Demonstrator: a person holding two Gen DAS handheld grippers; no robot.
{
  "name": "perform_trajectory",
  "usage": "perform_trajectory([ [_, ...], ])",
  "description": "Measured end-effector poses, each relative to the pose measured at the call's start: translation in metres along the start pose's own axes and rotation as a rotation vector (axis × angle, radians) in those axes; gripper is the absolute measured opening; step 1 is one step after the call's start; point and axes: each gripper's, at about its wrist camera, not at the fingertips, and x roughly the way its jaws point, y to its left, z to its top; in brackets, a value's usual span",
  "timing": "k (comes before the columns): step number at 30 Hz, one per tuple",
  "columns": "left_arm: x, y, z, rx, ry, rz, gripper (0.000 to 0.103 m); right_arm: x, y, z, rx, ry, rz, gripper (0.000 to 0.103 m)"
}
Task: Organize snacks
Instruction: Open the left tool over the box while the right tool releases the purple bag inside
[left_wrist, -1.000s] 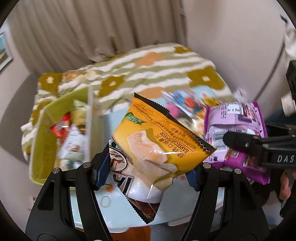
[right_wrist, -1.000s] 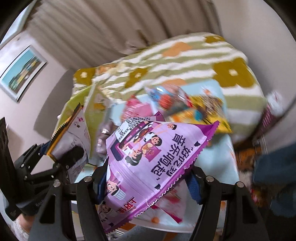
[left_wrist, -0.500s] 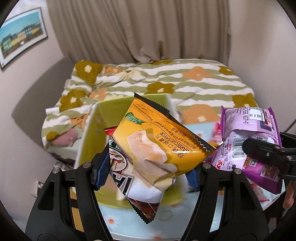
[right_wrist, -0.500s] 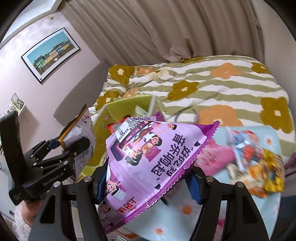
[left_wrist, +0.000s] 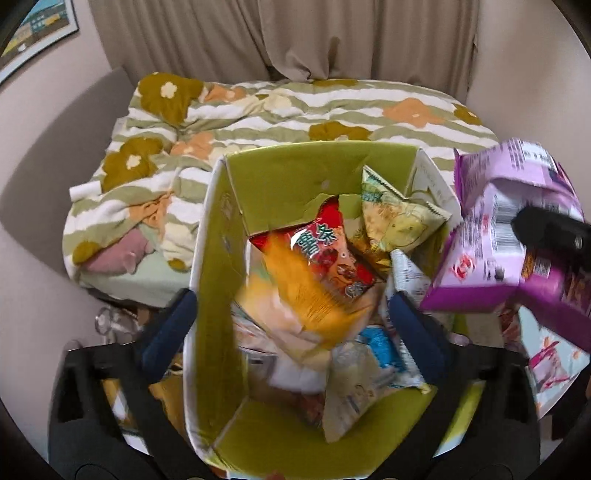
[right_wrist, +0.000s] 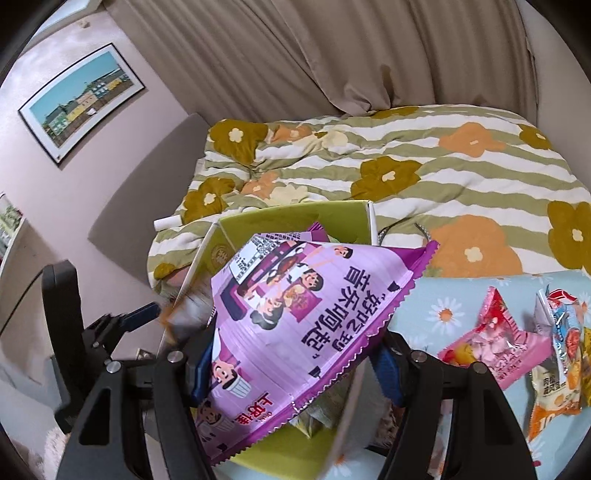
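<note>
Above the green box (left_wrist: 295, 173), the left gripper (left_wrist: 291, 321) is seen with its jaws opening wide, and its blue pads touch nothing. Between them a yellow-orange snack bag (left_wrist: 295, 317) is seen, blurred, free of the pads and over the packets inside the box. In the box a red packet (left_wrist: 325, 254) lies near the middle, a pale yellow-green packet (left_wrist: 395, 218) is leaned into the far right corner, and some white and blue wrappers are piled at the near side.

The right gripper (right_wrist: 295, 358) is closed on a purple snack bag (right_wrist: 303, 314), which is held at a tilt between the two blue pads, with printed figures and large characters on its face. This bag is kept just above the right edge of the green box. In the left view the same purple bag (left_wrist: 509, 229) is seen to the right of the box.

On the light blue table cover (right_wrist: 443, 295), to the right, a pink packet (right_wrist: 491, 343) and an orange packet (right_wrist: 554, 391) are lying. Behind the box a striped flower blanket (right_wrist: 406, 166) is spread over a bed.
</note>
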Motion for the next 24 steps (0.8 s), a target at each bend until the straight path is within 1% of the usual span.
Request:
perform_trajectory([
  [4, 0.004, 0.005, -0.005, 0.008, 0.016, -0.028, 0.103, 0.008, 0.007, 0.004, -0.01, 0.016, -0.034, 0.066],
  [7, -0.001, 0.01, -0.008, -0.009, 0.018, -0.052, 0.103, 0.015, 0.011, 0.007, -0.025, 0.026, -0.038, 0.066],
  [10, -0.005, 0.012, -0.008, -0.018, 0.024, -0.059, 0.103, 0.021, 0.015, 0.012, -0.035, 0.039, -0.026, 0.066],
  [13, -0.011, 0.014, -0.009, -0.025, 0.016, -0.036, 0.103, 0.026, 0.022, 0.019, -0.051, 0.047, -0.005, 0.066],
  [17, -0.014, 0.022, -0.006, -0.054, 0.006, -0.03, 0.103, 0.038, 0.036, 0.034, -0.092, 0.058, 0.036, 0.066],
  [24, -0.009, 0.034, -0.003, -0.081, 0.015, -0.002, 0.103, 0.079, 0.063, 0.055, -0.153, 0.098, 0.086, 0.067],
])
